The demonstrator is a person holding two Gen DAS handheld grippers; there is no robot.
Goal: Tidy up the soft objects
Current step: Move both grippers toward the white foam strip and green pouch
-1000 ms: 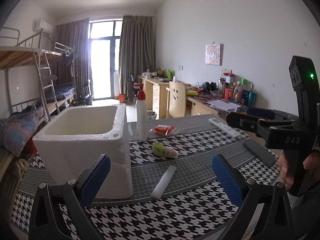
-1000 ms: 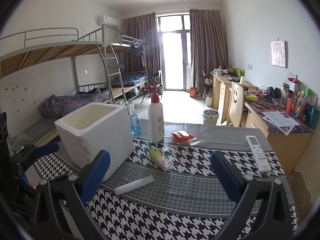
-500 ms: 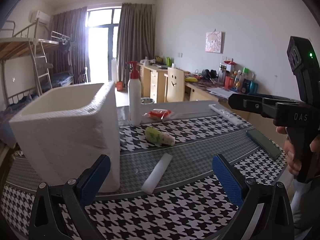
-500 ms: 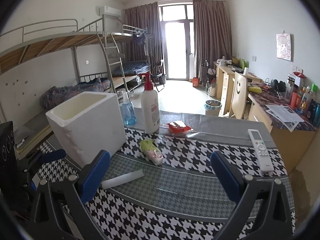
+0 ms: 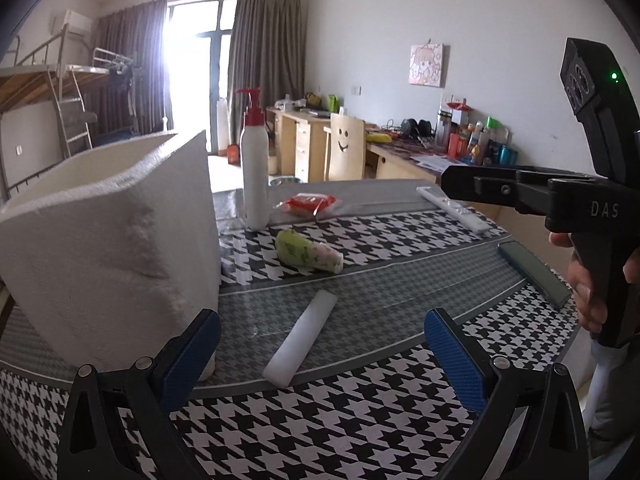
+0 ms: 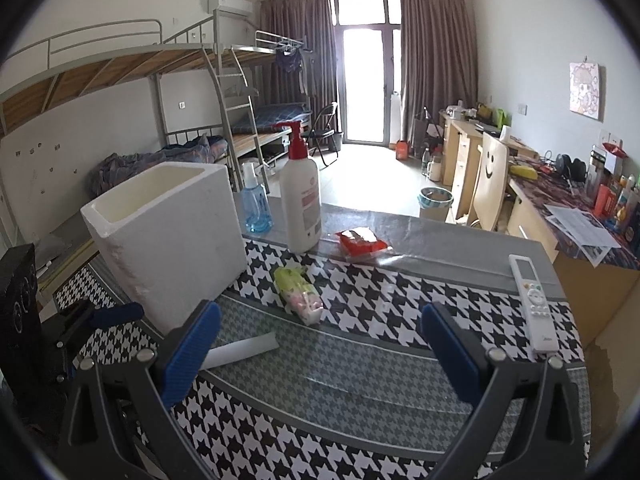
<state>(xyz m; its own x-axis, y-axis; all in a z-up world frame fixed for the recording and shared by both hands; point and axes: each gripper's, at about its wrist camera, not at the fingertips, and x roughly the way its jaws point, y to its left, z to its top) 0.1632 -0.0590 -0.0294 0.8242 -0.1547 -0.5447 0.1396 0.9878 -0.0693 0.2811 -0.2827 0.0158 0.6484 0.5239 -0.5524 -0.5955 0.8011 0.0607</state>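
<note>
Left wrist view: foam stick point(image 5: 302, 341) straight ahead between wide left tongs point(image 5: 322, 358), long axis running away, tilted right. Right tongs point(image 6: 320, 350) wide, farther, empty.

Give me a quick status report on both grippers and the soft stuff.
Left gripper open, empty. Right gripper open, empty. Foam strip and green pouch on table beside foam box. Nothing blocking.

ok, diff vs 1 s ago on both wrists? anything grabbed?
Nothing grabbed. The left gripper moved closer to the table, toward the foam box and white foam strip, both now larger in its view. The right gripper also eased forward over the table. Both jaws stayed open and empty. The green pouch, red packet and lotion bottle kept their places.
</note>
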